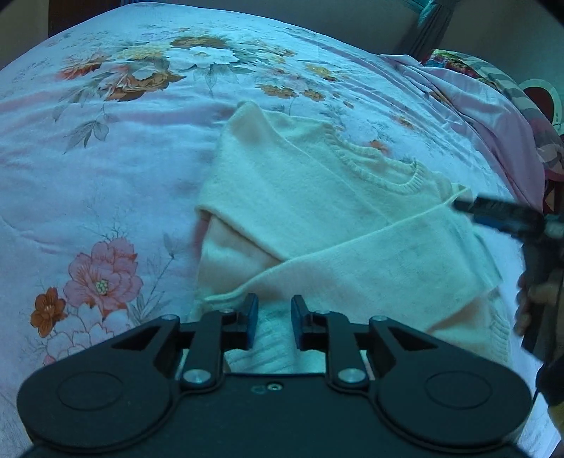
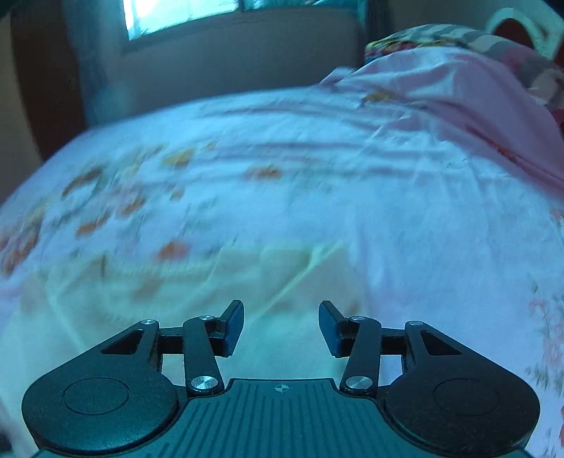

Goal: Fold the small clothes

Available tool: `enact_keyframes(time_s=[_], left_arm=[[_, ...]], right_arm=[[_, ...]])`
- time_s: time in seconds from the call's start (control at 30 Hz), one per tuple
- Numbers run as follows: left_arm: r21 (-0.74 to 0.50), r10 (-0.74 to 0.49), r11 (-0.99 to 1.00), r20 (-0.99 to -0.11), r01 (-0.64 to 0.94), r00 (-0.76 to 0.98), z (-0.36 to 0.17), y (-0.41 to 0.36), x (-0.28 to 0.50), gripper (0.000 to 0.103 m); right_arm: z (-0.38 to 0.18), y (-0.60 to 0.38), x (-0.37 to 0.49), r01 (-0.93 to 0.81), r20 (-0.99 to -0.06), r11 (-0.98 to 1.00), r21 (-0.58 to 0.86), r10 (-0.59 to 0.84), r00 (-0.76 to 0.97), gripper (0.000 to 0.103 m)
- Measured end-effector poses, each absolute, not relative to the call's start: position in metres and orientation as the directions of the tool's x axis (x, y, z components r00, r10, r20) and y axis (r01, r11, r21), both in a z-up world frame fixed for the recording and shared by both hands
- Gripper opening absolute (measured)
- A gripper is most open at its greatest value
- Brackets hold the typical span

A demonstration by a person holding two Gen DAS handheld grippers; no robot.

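Sweater (image 1: 317, 211) is lying mid-bed (image 1: 105, 176), both sleeves crossed inward; body fold remaining. Your left hand-held gripper (image 1: 274, 322) is hovering spread over its hem; your right hand-held gripper (image 2: 281, 327) is spread, holding nothing.

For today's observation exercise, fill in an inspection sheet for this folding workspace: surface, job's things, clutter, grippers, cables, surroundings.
Surface: floral quilt covering a bed, lightly wrinkled.
Job's things: one cream sweater lying on the quilt, both sleeves folded across its front, collar away from the left camera.
Clutter: bunched pink cover and patterned bedding at the far right.
Grippers: left gripper open, low over the sweater's hem; right gripper open, its view blurred.
Cables: nothing seen.
Surroundings: window and wall beyond the bed.
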State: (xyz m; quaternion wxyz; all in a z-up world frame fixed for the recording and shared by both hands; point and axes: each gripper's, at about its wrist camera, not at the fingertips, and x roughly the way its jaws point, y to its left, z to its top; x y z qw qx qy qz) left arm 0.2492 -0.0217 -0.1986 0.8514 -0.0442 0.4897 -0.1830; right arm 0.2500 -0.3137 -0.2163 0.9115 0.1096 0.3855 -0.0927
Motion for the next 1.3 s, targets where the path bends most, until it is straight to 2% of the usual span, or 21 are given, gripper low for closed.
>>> enact_keyframes(time_s=[0.03, 0.07, 0.2, 0.3, 0.37, 0.5, 0.53, 0.57, 0.6, 0.63, 0.83, 0.97, 1.07, 1.17, 1.3], left_arm=[[-0.23, -0.341, 0.931, -0.826, 0.283, 0.45, -0.203, -0.025, 0.248, 0.021], [-0.211, -0.329, 0.933, -0.829, 0.292, 0.452, -0.204, -0.027, 0.245, 0.021], [-0.223, -0.346, 0.928, -0.815, 0.3, 0.465, -0.188, -0.024, 0.229, 0.023], [-0.224, -0.336, 0.93, -0.838, 0.291, 0.43, -0.201, -0.021, 0.221, 0.024], [-0.182, -0.319, 0.93, -0.832, 0.32, 0.455, -0.205, -0.024, 0.213, 0.024], [-0.217, -0.347, 0.924, -0.819, 0.315, 0.456, -0.19, -0.022, 0.203, 0.025], [-0.199, -0.33, 0.929, -0.824, 0.311, 0.46, -0.192, -0.022, 0.201, 0.028], [-0.19, -0.318, 0.932, -0.835, 0.308, 0.449, -0.198, -0.021, 0.202, 0.028], [-0.189, -0.31, 0.936, -0.842, 0.298, 0.441, -0.204, -0.019, 0.202, 0.028], [-0.185, -0.303, 0.939, -0.843, 0.29, 0.444, -0.204, -0.018, 0.2, 0.028], [-0.227, -0.322, 0.939, -0.844, 0.258, 0.43, -0.198, -0.001, 0.175, 0.028], [-0.174, -0.288, 0.945, -0.843, 0.275, 0.455, -0.203, -0.006, 0.163, 0.028], [-0.209, -0.316, 0.939, -0.841, 0.275, 0.439, -0.192, -0.004, 0.154, 0.028], [-0.188, -0.307, 0.938, -0.84, 0.29, 0.447, -0.192, 0.001, 0.138, 0.03], [-0.158, -0.285, 0.941, -0.848, 0.299, 0.446, -0.201, 0.007, 0.116, 0.03]], right_arm=[[-0.231, -0.307, 0.251, 0.232, -0.768, 0.971, 0.066, -0.099, 0.632, 0.047], [-0.235, -0.303, 0.245, 0.221, -0.761, 0.974, 0.042, -0.112, 0.639, 0.047], [-0.206, -0.29, 0.205, 0.23, -0.706, 0.962, 0.148, -0.06, 0.705, 0.047], [-0.207, -0.264, 0.173, 0.171, -0.699, 0.978, 0.123, -0.037, 0.714, 0.047], [-0.228, -0.254, 0.171, 0.151, -0.754, 0.987, 0.054, -0.059, 0.654, 0.049], [-0.21, -0.257, 0.157, 0.2, -0.731, 0.973, 0.117, -0.052, 0.68, 0.05], [-0.203, -0.255, 0.151, 0.188, -0.706, 0.975, 0.12, -0.05, 0.707, 0.053], [-0.203, -0.251, 0.148, 0.187, -0.702, 0.977, 0.099, -0.064, 0.709, 0.068], [-0.213, -0.248, 0.152, 0.188, -0.745, 0.98, 0.062, -0.08, 0.662, 0.07], [-0.226, -0.248, 0.157, 0.185, -0.797, 0.981, 0.051, -0.072, 0.599, 0.07], [-0.198, -0.232, 0.104, 0.179, -0.711, 0.979, 0.1, -0.056, 0.701, 0.07], [-0.224, -0.216, 0.083, 0.167, -0.768, 0.984, 0.065, -0.057, 0.637, 0.07], [-0.214, -0.215, 0.067, 0.18, -0.754, 0.979, 0.099, -0.045, 0.655, 0.07], [-0.194, -0.209, 0.039, 0.178, -0.71, 0.977, 0.114, -0.045, 0.702, 0.07], [-0.219, -0.196, 0.016, 0.149, -0.786, 0.984, 0.096, -0.017, 0.618, 0.07]])
